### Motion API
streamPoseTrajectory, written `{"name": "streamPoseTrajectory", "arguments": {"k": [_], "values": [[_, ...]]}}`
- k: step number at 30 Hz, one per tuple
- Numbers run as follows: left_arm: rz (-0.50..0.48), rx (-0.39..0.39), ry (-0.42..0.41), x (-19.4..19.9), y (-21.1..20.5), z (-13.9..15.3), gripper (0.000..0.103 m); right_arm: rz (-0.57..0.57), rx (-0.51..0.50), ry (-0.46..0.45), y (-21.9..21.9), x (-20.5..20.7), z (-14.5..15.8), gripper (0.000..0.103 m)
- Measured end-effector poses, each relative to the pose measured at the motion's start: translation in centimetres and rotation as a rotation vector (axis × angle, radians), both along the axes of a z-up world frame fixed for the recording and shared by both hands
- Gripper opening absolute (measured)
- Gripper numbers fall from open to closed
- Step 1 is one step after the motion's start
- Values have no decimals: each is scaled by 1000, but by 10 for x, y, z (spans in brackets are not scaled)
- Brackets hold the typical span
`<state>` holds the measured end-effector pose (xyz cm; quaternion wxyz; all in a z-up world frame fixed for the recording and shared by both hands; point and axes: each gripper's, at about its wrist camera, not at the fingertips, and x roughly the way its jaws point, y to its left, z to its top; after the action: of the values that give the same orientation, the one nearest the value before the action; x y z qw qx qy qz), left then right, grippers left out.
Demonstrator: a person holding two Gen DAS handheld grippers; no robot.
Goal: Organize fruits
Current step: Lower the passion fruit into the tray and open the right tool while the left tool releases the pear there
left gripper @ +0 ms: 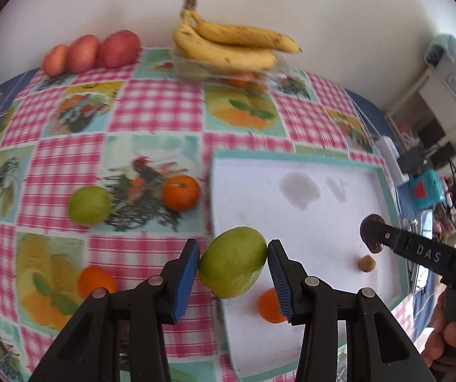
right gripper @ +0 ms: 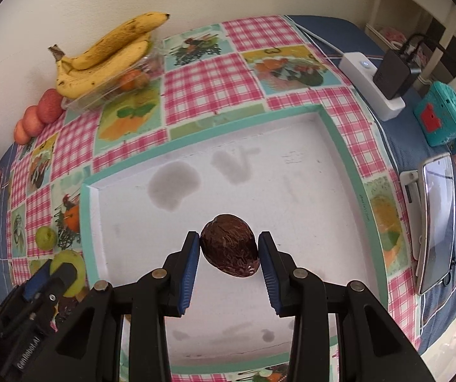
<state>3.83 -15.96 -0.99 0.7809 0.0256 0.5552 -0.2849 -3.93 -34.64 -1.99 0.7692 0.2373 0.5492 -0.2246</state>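
While hovering over the white tray (right gripper: 291, 146), pinching a dark wrinkled fruit (right gripper: 229, 245) between the right gripper (right gripper: 229, 250) pads; clamping a green fruit (left gripper: 232, 262) in the left gripper (left gripper: 233, 265) just above the tray's near-left edge. Risking a roll off the rim onto the checked tablecloth (left gripper: 151, 108) if releasing the green one there. Possibly bruising or slipping the dark fruit through squeezing unevenly.
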Motion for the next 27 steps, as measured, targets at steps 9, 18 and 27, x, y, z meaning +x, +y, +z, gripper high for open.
{"name": "streamPoseTrajectory", "arguments": {"k": [9,18,27], "values": [[-60,14,-9,-11,-27,-18,47,-50,14,25,-18,-7,-18,40],[-69,55,-10,-11,-36,-34,47,-71,5,12,-20,-6,-31,40],[-74,64,-14,-12,-37,-34,47,-85,4,11,-21,-7,-31,40]]}}
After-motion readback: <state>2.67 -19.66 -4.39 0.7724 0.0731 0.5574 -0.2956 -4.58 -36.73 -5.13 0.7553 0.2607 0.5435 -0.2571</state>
